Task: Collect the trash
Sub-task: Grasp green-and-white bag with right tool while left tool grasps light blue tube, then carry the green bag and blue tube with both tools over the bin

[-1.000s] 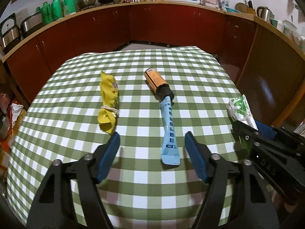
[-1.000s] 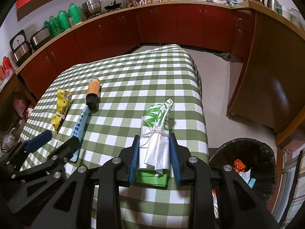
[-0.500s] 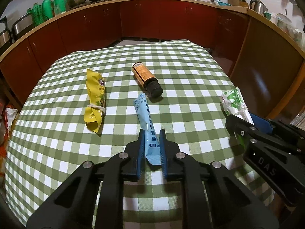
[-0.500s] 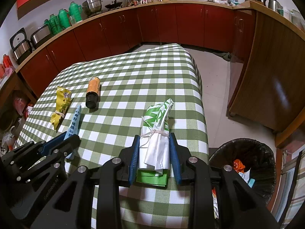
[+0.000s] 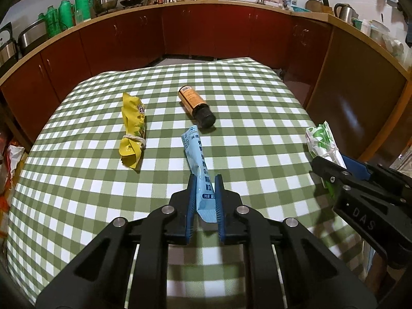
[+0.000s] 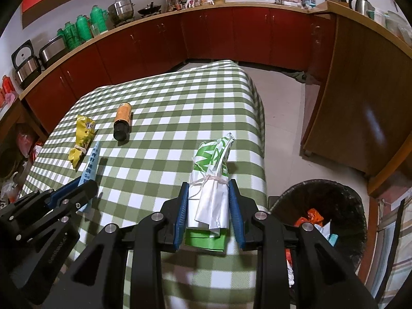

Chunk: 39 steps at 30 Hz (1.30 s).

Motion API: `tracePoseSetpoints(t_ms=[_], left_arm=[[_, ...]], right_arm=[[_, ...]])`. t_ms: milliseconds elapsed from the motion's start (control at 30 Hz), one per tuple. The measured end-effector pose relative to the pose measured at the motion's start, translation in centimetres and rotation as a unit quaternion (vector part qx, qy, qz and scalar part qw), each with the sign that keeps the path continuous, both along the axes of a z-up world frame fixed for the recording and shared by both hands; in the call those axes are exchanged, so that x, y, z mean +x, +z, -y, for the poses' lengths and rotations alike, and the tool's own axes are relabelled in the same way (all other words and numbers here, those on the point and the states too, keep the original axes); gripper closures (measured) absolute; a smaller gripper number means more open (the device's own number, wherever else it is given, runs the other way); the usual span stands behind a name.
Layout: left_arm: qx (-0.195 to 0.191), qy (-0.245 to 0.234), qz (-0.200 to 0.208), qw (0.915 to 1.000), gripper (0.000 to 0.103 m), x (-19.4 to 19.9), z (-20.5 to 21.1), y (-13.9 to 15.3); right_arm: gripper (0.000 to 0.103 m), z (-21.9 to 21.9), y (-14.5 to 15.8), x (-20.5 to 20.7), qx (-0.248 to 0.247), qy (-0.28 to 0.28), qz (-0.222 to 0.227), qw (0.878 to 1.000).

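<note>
Four pieces of trash show across the green checked tablecloth (image 5: 257,118): one blue sachet (image 5: 199,159), one yellow wrapper (image 5: 132,128), one brown bottle (image 5: 197,105) lying on its side, and one green-and-white bag (image 6: 212,175) tied with a rubber band. Two grippers are at work. The left gripper (image 5: 204,198) is clamped on the near end of the blue sachet, whose far tip points toward the bottle's black cap just beyond it. The right gripper (image 6: 208,206) is clamped on the tied bag near the table's right edge. The yellow wrapper lies free, left of the sachet and apart from it. Only the right wrist view shows one black bin (image 6: 324,206) on the floor beside the table, with scraps inside. Only a corner of the bag shows in the left wrist view, behind the right gripper's body.
</note>
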State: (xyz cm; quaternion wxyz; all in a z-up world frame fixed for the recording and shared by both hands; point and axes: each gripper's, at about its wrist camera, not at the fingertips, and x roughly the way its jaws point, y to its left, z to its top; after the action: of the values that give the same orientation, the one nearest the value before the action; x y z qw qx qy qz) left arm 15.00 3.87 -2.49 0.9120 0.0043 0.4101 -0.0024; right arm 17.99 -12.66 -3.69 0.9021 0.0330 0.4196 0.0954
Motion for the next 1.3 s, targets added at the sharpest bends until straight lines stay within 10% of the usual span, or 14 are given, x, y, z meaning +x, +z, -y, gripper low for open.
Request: tracePoseSetpoints(t_ms=[1300], left_arm=[[0.002,-0.147,0.04,0.9883,0.089,-3.4,17.6,1.2]], right_arm=[[0.072,16.7,1.5,-6.9,-0.017,-0.151,0.035,0.988]])
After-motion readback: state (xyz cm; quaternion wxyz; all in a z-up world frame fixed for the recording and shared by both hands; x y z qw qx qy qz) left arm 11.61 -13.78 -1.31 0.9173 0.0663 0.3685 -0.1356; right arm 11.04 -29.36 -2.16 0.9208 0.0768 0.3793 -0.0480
